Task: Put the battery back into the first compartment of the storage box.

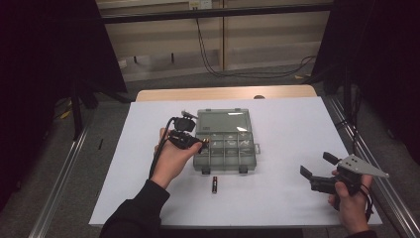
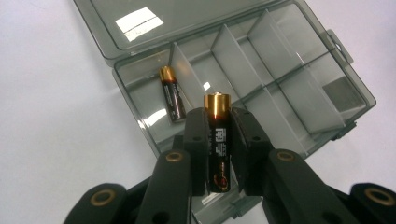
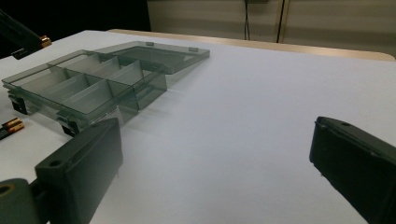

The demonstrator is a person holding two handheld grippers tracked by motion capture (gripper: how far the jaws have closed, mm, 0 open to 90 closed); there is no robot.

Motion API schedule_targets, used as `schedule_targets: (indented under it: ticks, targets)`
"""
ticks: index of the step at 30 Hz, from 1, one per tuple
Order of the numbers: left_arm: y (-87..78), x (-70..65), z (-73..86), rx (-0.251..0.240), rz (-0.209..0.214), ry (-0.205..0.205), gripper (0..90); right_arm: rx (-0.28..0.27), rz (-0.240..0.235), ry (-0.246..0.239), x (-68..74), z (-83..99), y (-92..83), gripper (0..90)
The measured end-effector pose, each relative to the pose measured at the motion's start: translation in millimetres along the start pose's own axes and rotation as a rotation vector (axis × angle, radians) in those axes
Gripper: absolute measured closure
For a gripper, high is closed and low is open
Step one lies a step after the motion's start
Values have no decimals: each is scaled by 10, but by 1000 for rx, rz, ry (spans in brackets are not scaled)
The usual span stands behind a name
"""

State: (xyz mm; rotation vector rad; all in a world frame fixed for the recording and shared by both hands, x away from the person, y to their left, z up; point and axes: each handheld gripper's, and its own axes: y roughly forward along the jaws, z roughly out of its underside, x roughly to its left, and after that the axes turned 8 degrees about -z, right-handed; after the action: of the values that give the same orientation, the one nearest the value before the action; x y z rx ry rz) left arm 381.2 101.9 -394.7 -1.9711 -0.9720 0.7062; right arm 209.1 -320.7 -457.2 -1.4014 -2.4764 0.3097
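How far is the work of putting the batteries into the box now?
Done: one battery already lies in a corner compartment of the open organizer box. In hand: the left claw is shut on a second battery, held over the box. Left: a third battery lies on the table in front of the box; the right claw is open, empty.

Black battery [image 2: 218, 144] with a gold cap, pinched upright in the left tongs [image 2: 218, 154], poised over the smoky clear organiser box [image 2: 327, 112], lid flung flat open. One matching battery [image 2: 171, 93] lies in an end compartment. Another [image 1: 215, 184] rests on the white table, just in front of the box.
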Motion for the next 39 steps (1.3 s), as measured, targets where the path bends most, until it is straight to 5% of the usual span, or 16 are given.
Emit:
schedule_targets:
  ticks: [39]
  targets:
    - [329,133,-226,30,-41,-33,771,2,2,3,-3,6,-1,20]
